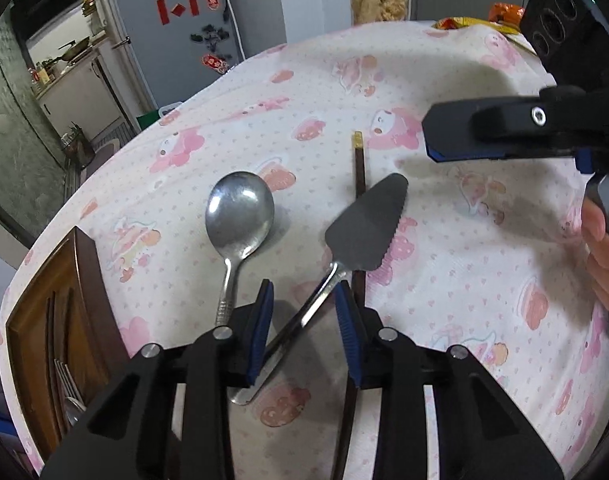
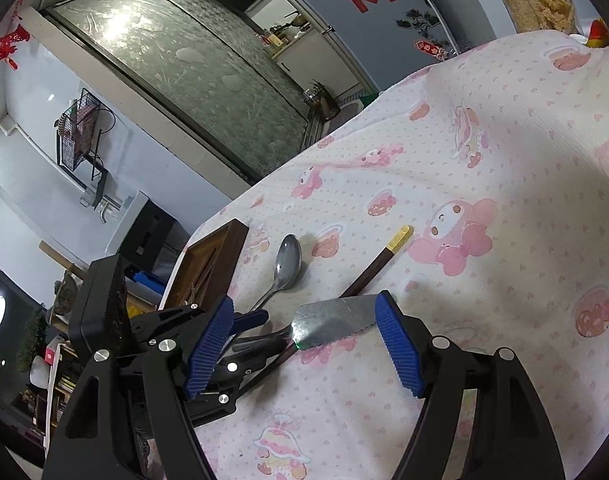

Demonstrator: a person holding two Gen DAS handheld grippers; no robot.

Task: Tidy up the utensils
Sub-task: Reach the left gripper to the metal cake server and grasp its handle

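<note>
Left tongs (image 1: 304, 320), nearest the lens, stand narrowly parted astride the handle of the cake server (image 1: 364, 228); the blue pads (image 1: 262, 332) flank the shaft, apparently not yet pinching it, though contact on the left pad cannot be ruled out. The straddle suits a grip at mid-handle, where the blade's weight would balance. The server lies on the worktop (image 1: 464, 280), its blade crossing a dark chopstick (image 1: 359, 168) with a gold tip, so the server must probably go first. Just beside it to the left rests the spoon (image 1: 238, 216), bowl up, apart from the server. At the left edge sits the wooden tray (image 1: 84, 280), with a fork (image 1: 66, 380) already inside: the likely destination. Farther off, the right tongs (image 2: 304, 344) hover wide open above the server's blade, holding nothing.
</note>
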